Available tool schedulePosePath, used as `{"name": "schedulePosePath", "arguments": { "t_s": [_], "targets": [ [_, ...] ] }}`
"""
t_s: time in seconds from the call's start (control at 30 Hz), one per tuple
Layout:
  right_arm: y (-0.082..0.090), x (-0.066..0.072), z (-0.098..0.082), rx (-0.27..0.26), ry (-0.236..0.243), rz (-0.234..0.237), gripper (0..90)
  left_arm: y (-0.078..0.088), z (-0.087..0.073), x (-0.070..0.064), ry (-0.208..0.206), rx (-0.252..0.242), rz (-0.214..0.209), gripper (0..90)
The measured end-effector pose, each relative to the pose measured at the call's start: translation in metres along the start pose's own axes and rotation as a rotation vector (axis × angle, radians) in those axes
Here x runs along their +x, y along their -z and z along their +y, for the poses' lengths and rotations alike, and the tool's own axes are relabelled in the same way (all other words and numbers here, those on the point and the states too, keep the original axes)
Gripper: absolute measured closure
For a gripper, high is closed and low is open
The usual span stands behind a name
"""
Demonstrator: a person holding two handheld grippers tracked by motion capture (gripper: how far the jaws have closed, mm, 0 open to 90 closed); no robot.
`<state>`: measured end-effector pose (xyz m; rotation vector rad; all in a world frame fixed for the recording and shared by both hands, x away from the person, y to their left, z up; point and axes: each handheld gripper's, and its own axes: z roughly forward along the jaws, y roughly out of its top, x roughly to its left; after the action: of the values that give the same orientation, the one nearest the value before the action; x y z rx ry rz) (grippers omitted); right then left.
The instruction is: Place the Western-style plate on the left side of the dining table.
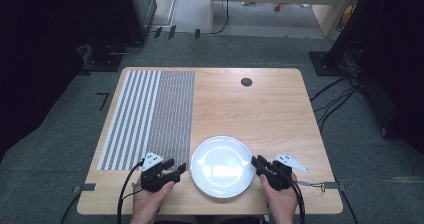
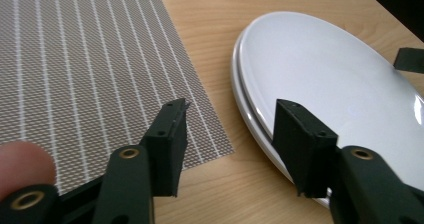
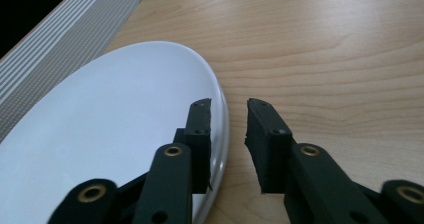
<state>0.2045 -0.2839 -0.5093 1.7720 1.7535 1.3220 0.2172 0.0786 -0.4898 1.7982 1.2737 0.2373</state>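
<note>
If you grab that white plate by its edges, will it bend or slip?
The white plate looks glazed and hard, so it likely stays stiff. Its glossy, shining surface suggests it may slip between narrow pads gripping the thin rim. It looks like ceramic, so probably breakable if dropped on the wooden table.

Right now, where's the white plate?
In the high view the white plate sits at the table's near edge, between both grippers, just right of the striped placemat.

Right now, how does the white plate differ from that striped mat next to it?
The plate is round, plain white and glossy; the placemat is rectangular, woven and matte, grey with white stripes. The plate has a raised rim; the placemat lies flat. The plate sits between the left gripper and right gripper; the placemat stretches farther back. Both rest on the wooden table.
</note>
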Motion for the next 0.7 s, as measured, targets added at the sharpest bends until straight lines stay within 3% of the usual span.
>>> {"name": "schedulePosePath", "arguments": {
  "t_s": [0.2,0.43,0.7],
  "targets": [
    [-0.002,-0.008,-0.004,0.002,-0.058,0.071,79.6,-0.005,-0.003,-0.007,-0.014,0.026,-0.033,53.7],
    [-0.004,0.0,-0.006,0.02,-0.097,0.048,82.4,-0.016,-0.01,-0.015,-0.001,0.076,-0.058,51.9],
    [-0.003,-0.001,-0.006,0.029,-0.113,0.058,83.7,-0.02,-0.013,-0.021,-0.002,0.097,-0.078,51.9]
  ]
}}
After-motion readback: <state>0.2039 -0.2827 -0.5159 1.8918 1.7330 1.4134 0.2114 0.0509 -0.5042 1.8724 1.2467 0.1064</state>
